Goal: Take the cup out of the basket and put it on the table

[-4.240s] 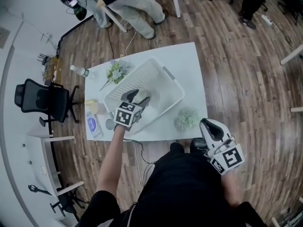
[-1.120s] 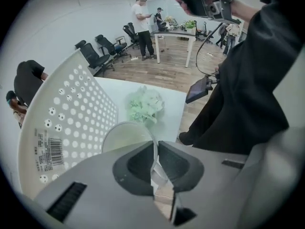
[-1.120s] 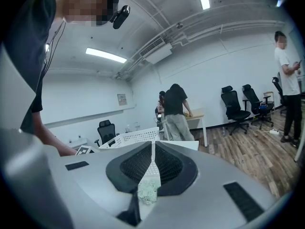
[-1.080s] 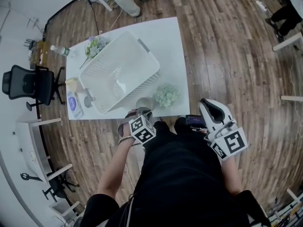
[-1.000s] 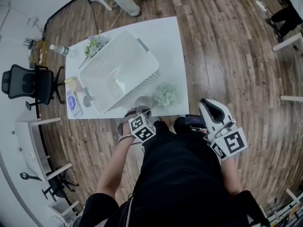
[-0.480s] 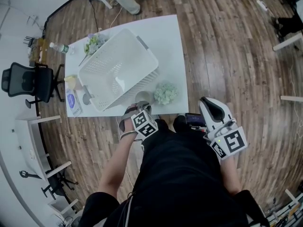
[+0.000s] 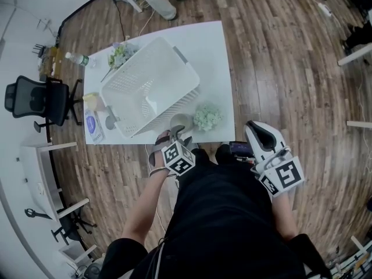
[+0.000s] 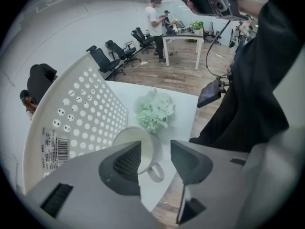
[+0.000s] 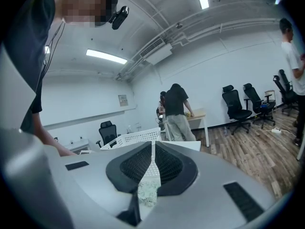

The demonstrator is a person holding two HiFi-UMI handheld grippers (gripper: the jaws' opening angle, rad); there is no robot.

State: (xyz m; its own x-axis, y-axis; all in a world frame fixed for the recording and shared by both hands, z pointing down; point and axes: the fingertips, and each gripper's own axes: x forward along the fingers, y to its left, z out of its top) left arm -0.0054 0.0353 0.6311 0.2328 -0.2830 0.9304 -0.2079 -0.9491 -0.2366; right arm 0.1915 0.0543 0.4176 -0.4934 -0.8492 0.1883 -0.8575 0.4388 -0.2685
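White desk [image 7: 218,45] carries the cup [image 8: 147,144] beside the basket [image 7: 148,86]; only the gripper views reveal left tongs [image 8: 156,152] parted, right tongs [image 9: 152,168] closed empty.

Occlusions and unreadables:
The left tongs' [image 8: 157,151] left jaw is covering the cup's [image 8: 145,147] lower left wall and base. The lens edge is cutting off the basket [image 8: 86,109] on the left, and its barcode label [image 8: 52,144] is printing too small to read. From the head view, the left tongs [image 7: 176,135] are overlapping the cup's [image 7: 179,120] near side. The bottle [image 7: 93,125] at the counter [image 7: 215,68] edge is showing too small to read. The right tongs [image 9: 152,165] are blocking most of the basket [image 9: 136,137], and the flower bunch [image 9: 147,191] is peeking through only a thin slit. The dark flat item [image 7: 238,149] by the feet is staying unidentifiable.
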